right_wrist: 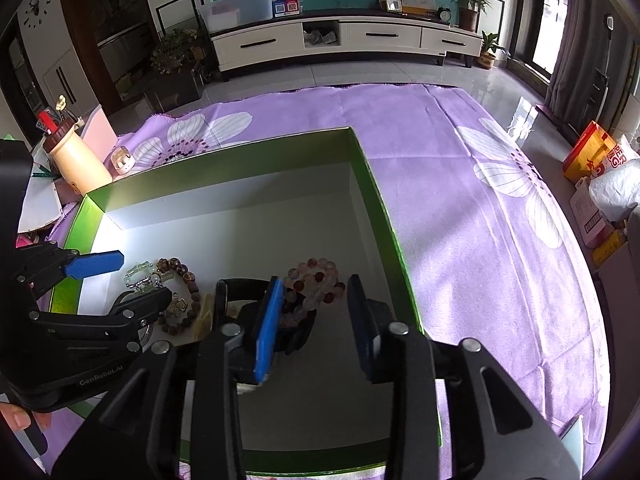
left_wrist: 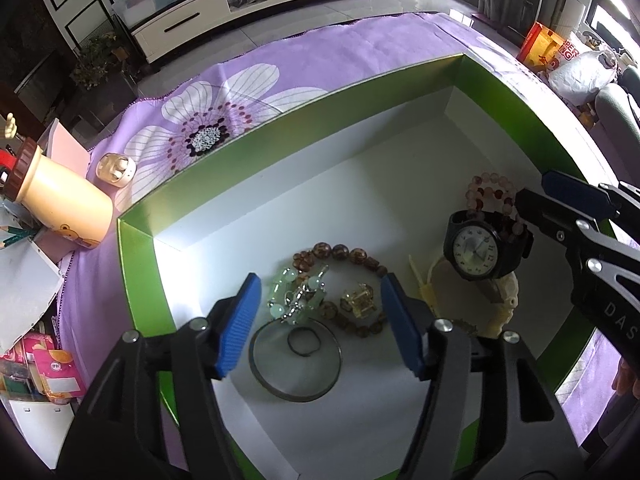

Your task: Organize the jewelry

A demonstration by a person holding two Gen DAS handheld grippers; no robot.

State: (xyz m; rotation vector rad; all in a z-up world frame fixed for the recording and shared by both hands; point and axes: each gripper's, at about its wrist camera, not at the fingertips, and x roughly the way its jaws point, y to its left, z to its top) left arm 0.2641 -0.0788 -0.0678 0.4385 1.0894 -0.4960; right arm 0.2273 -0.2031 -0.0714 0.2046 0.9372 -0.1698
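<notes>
A green box (left_wrist: 280, 120) with a white floor holds the jewelry. My left gripper (left_wrist: 320, 278) hangs open over a pale green bead bracelet (left_wrist: 296, 292), a brown bead bracelet (left_wrist: 340, 252) and a gold piece (left_wrist: 358, 300), and its pads touch none of them. A metal bangle (left_wrist: 296, 392) with a small ring (left_wrist: 304, 342) inside it lies nearer the camera. A black watch (left_wrist: 476, 254) rests on a cream bangle (left_wrist: 508, 300). My right gripper (right_wrist: 315, 280) is open above a pink bead bracelet (right_wrist: 304, 280), with the watch beside its left finger.
The box (right_wrist: 380, 200) sits on a purple flowered cloth (right_wrist: 460, 200). At the cloth's left edge stand a cream bottle (left_wrist: 60, 200) with a brown lid, a small cream case (left_wrist: 116, 168) and a pile of papers and packets. Bags and a red carton (right_wrist: 588, 156) lie far right.
</notes>
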